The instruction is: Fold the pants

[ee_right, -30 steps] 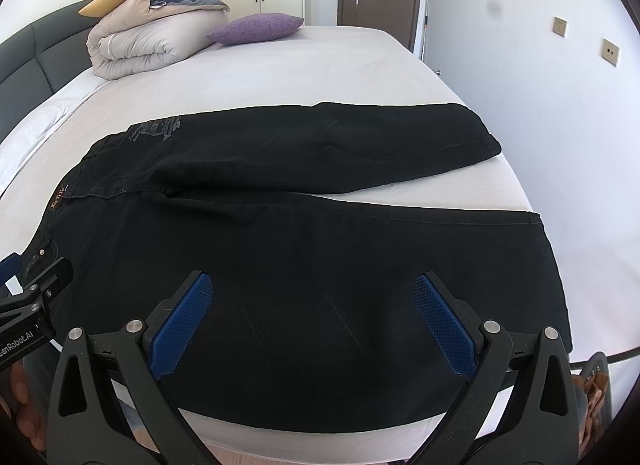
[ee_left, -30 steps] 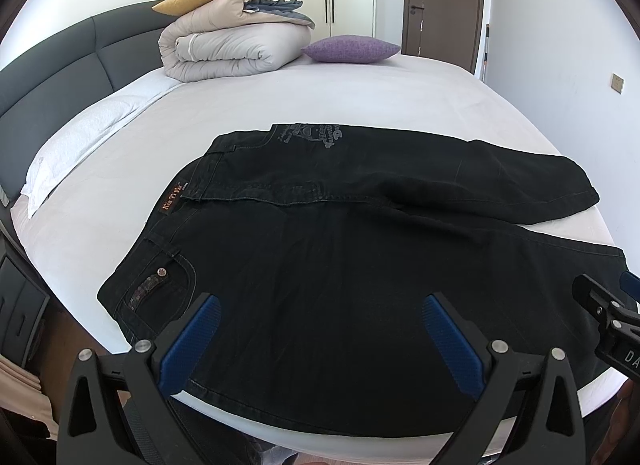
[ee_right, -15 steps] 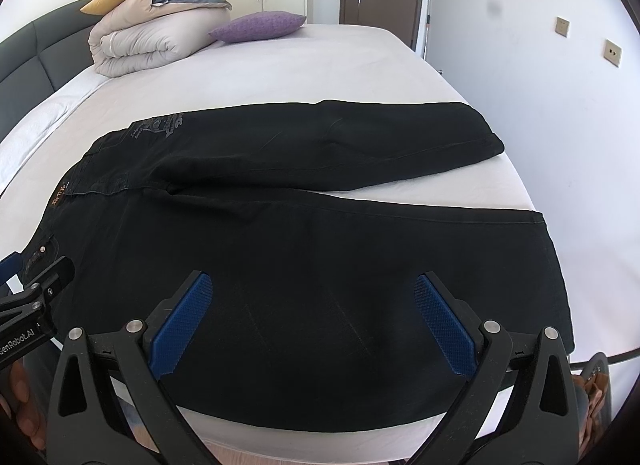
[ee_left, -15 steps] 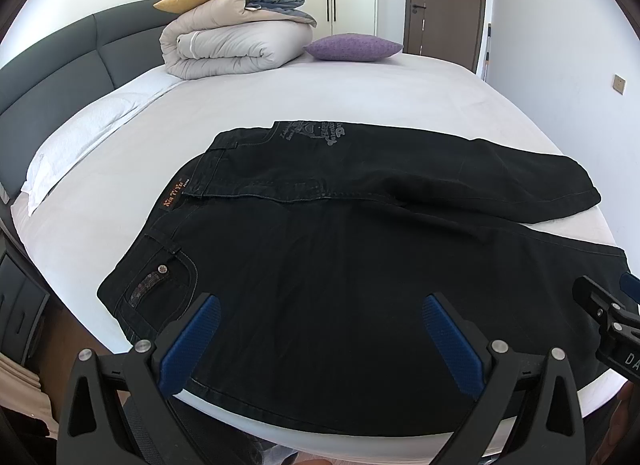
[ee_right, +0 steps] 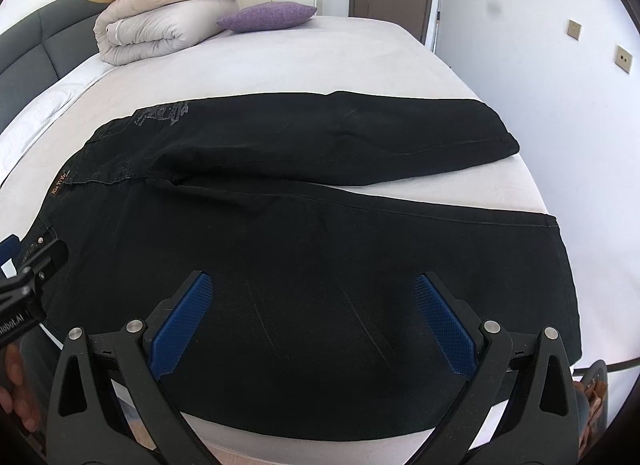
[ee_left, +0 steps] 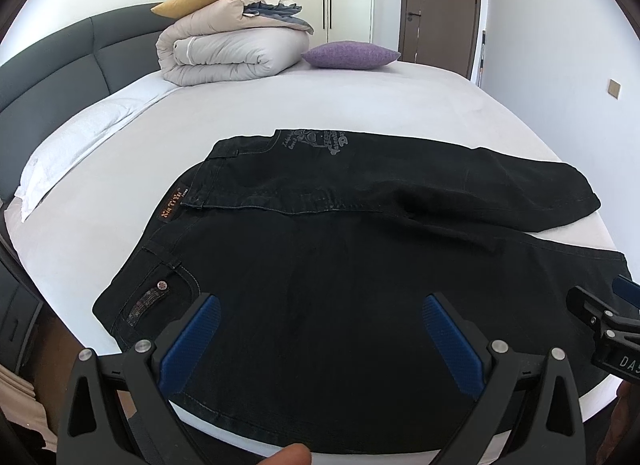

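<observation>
Black pants (ee_left: 340,265) spread flat on white bed (ee_left: 360,105), directly ahead of and beneath left hand-held gripper (ee_left: 320,341) and right hand-held gripper (ee_right: 312,321), both spread wide and empty, folded duvet (ee_left: 232,49) far beyond.

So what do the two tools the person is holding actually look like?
Both match: the left tool and right tool have black angular frames with triangular cutouts, silver round bolts, and two fingers lined with ribbed blue pads. White lettering, only partly readable, marks each body. Bare skin shows at the picture edges; no cables or sleeves are visible.
</observation>
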A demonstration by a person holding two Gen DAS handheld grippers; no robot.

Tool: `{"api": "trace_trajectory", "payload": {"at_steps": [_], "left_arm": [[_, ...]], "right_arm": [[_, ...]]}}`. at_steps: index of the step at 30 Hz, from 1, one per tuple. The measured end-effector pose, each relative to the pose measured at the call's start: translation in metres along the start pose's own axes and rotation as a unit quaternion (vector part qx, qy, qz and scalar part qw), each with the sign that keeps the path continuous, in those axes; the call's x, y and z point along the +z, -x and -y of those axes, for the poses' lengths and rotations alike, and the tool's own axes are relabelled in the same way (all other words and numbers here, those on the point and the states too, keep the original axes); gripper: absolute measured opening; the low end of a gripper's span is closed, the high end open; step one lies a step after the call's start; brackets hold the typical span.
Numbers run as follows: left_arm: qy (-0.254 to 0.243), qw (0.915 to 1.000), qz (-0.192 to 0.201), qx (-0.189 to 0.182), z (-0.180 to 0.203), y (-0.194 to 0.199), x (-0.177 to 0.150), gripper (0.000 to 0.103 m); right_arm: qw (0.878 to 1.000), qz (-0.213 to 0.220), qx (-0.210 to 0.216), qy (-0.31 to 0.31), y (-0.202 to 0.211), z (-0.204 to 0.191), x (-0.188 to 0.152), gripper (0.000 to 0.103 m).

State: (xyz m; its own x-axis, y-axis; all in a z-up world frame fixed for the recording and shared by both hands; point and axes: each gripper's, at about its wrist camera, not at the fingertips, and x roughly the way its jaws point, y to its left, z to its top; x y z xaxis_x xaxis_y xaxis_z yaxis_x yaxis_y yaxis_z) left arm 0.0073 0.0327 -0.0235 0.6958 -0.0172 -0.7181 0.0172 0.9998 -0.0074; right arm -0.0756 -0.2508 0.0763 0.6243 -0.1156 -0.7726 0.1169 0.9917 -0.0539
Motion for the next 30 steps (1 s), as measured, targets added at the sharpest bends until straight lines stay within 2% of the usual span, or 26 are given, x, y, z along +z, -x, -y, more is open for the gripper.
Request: {"api": "trace_trajectory", "payload": {"at_steps": [2, 3, 5, 6, 9, 11, 14, 17, 19, 20, 22, 23, 26, 27, 28, 30], "left_arm": [[-0.002, 0.9995, -0.026, -0.019, -0.008, -0.013, 0.005, 0.103], [0.001, 0.9984, -0.04, -0.041, -0.013, -0.02, 0.008, 0.103], [0.011, 0.9951, -0.049, -0.086, -0.025, -0.03, 0.011, 0.103], [0.007, 0.9948, -0.047, -0.09, -0.028, -0.032, 0.012, 0.103], [-0.023, 0.9966, -0.021, -0.076, -0.034, -0.034, 0.016, 0.103], [-0.037, 0.9957, -0.038, -0.076, -0.039, -0.045, 0.021, 0.103], [-0.031, 0.996, -0.052, -0.065, -0.053, -0.061, 0.034, 0.103], [-0.041, 0.9966, -0.026, -0.066, -0.072, -0.074, 0.063, 0.103], [-0.09, 0.9951, -0.005, -0.042, -0.079, -0.089, 0.097, 0.103], [-0.111, 0.9932, -0.002, -0.036, -0.081, -0.097, 0.112, 0.103], [-0.158, 0.9852, 0.0, -0.066, -0.085, -0.119, 0.15, 0.103], [-0.176, 0.9798, -0.014, -0.095, -0.089, -0.137, 0.172, 0.103], [-0.209, 0.9696, -0.043, -0.119, -0.098, -0.18, 0.212, 0.102], [-0.22, 0.9648, -0.063, -0.13, -0.1, -0.198, 0.224, 0.099], [-0.228, 0.9612, -0.077, -0.135, -0.102, -0.212, 0.232, 0.09], [-0.245, 0.9512, -0.115, -0.148, -0.106, -0.24, 0.241, 0.079]], "right_arm": [[1.0, 0.001, 0.005, 0.006, -0.005, -0.003, 0.005, 0.103], [1.0, 0.003, 0.007, 0.008, -0.007, -0.004, 0.008, 0.103], [1.0, 0.008, 0.01, 0.013, -0.011, -0.006, 0.016, 0.103], [1.0, 0.01, 0.013, 0.015, -0.014, -0.007, 0.021, 0.103], [0.999, 0.018, 0.025, 0.024, -0.023, -0.01, 0.037, 0.103], [0.999, 0.02, 0.036, 0.031, -0.029, -0.011, 0.048, 0.103], [0.997, 0.024, 0.05, 0.044, -0.041, -0.014, 0.064, 0.103], [0.995, 0.025, 0.073, 0.066, -0.052, -0.014, 0.081, 0.103], [0.992, 0.023, 0.097, 0.079, -0.059, -0.013, 0.092, 0.103], [0.99, 0.021, 0.111, 0.086, -0.064, -0.011, 0.099, 0.103], [0.986, 0.018, 0.134, 0.101, -0.072, -0.009, 0.11, 0.103], [0.983, 0.019, 0.145, 0.107, -0.073, -0.008, 0.113, 0.103], [0.978, 0.017, 0.168, 0.122, -0.084, -0.002, 0.123, 0.103], [0.976, 0.016, 0.179, 0.125, -0.087, 0.0, 0.125, 0.103], [0.974, 0.016, 0.188, 0.127, -0.09, 0.002, 0.127, 0.103], [0.969, 0.011, 0.208, 0.135, -0.097, 0.005, 0.128, 0.103]]}}
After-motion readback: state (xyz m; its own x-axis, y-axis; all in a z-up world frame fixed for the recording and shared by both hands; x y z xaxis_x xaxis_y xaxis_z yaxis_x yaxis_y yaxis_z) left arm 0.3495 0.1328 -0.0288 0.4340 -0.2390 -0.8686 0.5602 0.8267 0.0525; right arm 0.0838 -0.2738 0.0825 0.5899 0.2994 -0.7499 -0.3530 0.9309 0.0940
